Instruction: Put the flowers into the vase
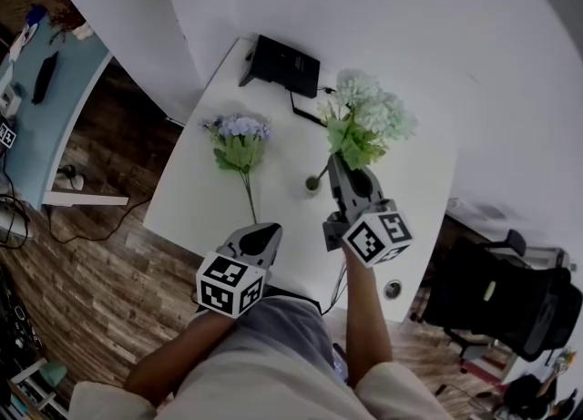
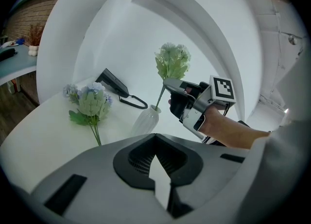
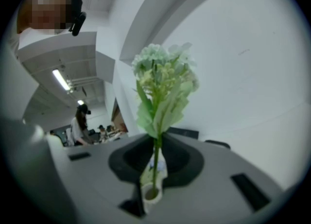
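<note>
Right gripper view | your right claw (image 3: 155, 172) pinched the flower (image 3: 163, 82) upright, stem aimed down the vase (image 3: 151, 195) | left claw (image 2: 160, 184) was shut, empty

A white table with rounded corners (image 1: 196, 204) stands against a plain white wall (image 1: 410, 17). Brown wood-plank floor (image 1: 100, 272) spreads to its left, and a pale blue desk (image 1: 73, 81) sits at the far left. A black office chair (image 1: 496, 304) stands to the right. Bright ceiling strip lights (image 3: 60, 79) glow in the distance.
</note>
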Action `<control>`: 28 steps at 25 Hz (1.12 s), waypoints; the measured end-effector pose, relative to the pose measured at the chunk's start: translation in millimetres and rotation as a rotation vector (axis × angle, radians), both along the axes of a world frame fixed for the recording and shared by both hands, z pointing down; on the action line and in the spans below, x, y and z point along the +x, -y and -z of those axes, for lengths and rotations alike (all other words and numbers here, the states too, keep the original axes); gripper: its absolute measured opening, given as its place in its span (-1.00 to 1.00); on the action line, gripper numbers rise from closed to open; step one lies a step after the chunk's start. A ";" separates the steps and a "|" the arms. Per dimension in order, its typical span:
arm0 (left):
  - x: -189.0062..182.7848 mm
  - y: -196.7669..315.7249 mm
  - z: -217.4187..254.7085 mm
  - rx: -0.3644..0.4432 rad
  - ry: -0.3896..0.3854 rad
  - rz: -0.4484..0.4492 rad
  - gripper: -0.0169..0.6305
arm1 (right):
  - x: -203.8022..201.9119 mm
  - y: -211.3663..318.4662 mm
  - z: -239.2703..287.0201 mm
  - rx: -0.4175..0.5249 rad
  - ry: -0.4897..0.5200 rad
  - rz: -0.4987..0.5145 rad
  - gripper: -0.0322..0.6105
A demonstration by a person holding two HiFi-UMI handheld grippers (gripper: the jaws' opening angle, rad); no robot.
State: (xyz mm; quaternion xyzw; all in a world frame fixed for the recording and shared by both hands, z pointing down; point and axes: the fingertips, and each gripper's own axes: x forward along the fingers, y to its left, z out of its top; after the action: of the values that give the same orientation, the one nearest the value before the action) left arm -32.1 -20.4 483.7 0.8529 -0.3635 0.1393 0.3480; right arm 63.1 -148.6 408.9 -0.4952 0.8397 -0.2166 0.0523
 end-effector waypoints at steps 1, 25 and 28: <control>0.2 -0.5 -0.1 0.000 0.000 -0.001 -0.88 | -0.3 -1.0 -1.0 0.000 -0.003 -0.001 -0.70; -11.6 -2.3 2.1 0.001 -0.019 0.022 -0.88 | -18.2 -22.1 -37.9 -0.035 -0.177 0.008 -0.70; -13.7 -2.1 1.3 0.000 -0.019 0.023 -0.88 | -20.9 -24.3 -44.2 -0.043 -0.218 0.012 -0.69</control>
State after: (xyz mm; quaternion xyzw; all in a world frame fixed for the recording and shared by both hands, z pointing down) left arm -45.8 -18.2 482.4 0.8501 -0.3697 0.1270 0.3530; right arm 42.3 -124.2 453.1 -0.5116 0.8387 -0.1797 -0.0512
